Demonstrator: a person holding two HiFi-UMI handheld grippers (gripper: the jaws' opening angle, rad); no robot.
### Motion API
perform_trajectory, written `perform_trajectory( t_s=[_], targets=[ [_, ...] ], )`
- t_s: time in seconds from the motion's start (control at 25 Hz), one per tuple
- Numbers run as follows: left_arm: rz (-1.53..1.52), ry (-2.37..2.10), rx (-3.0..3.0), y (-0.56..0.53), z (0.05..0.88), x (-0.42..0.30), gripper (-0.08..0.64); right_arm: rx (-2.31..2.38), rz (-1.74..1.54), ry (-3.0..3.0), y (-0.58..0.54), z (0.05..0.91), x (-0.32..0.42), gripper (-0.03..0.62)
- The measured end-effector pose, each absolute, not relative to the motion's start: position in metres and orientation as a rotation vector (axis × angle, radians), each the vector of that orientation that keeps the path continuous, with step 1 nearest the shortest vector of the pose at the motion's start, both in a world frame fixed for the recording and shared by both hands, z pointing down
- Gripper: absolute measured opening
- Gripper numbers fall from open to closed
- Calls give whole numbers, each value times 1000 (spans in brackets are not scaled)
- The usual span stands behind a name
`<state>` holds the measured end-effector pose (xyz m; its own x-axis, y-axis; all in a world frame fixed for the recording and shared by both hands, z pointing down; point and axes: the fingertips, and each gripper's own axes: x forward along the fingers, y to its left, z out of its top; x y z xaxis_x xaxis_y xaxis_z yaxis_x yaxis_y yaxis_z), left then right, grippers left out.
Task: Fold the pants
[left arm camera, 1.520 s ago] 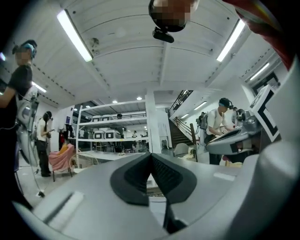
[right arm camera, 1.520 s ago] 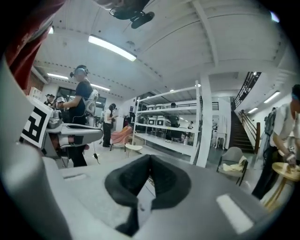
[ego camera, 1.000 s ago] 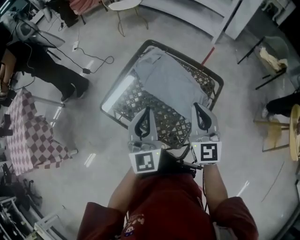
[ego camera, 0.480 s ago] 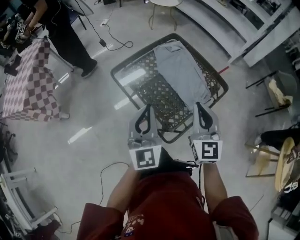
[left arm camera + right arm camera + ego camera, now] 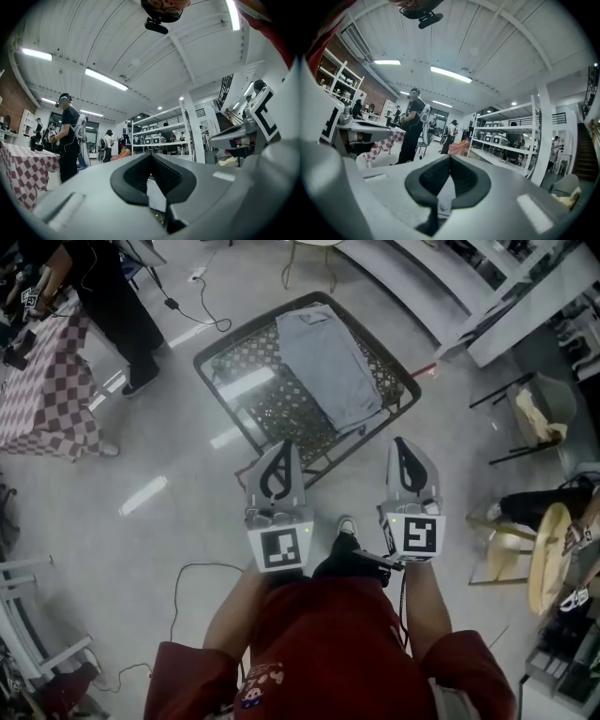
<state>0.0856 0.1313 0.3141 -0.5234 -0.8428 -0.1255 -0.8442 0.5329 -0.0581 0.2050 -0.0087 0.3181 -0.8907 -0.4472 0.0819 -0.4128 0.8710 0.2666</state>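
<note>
Grey pants (image 5: 328, 367) lie folded in a long strip on the right half of a dark lattice-top table (image 5: 253, 381) in the head view. My left gripper (image 5: 279, 457) and right gripper (image 5: 405, 454) hang level, side by side, over the floor on the near side of the table, well short of the pants. Both are shut with nothing between their jaws. In the left gripper view the shut left gripper (image 5: 150, 158) points across the room; in the right gripper view the right gripper (image 5: 450, 161) does the same. Neither gripper view shows the pants.
A person in black (image 5: 112, 306) stands at the far left beside a checkered-cloth table (image 5: 42, 390). A cable (image 5: 192, 582) trails on the floor near my feet. White shelving (image 5: 487, 287) runs along the far right, chairs (image 5: 525, 413) stand at right.
Both grippers have drawn back from over the table's near edge and now hang over the floor. The table with the pants lies farther off, toward the upper left of the view.
</note>
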Motion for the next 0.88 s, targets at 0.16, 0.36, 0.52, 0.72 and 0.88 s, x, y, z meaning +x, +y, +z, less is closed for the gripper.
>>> perform_trajectory(
  t_s=[0.16, 0.36, 0.52, 0.72, 0.88],
  targets=[
    [12, 2662, -1403, 95, 314, 115, 6, 629, -363, -2942, -54, 319, 235, 2],
    [-17, 2706, -1283, 38, 314, 153, 6, 497, -369, -2996, -116, 323, 256, 2],
    [-93, 2752, -1212, 1, 323, 175, 6, 357, -389, -3029, -153, 326, 262, 2],
    [-120, 2793, -1115, -22, 328, 189, 6, 251, -353, -3059, -180, 333, 263, 2],
    [-133, 2821, -1091, -33, 336, 190, 6, 179, -348, -3060, -187, 342, 252, 2]
  ],
)
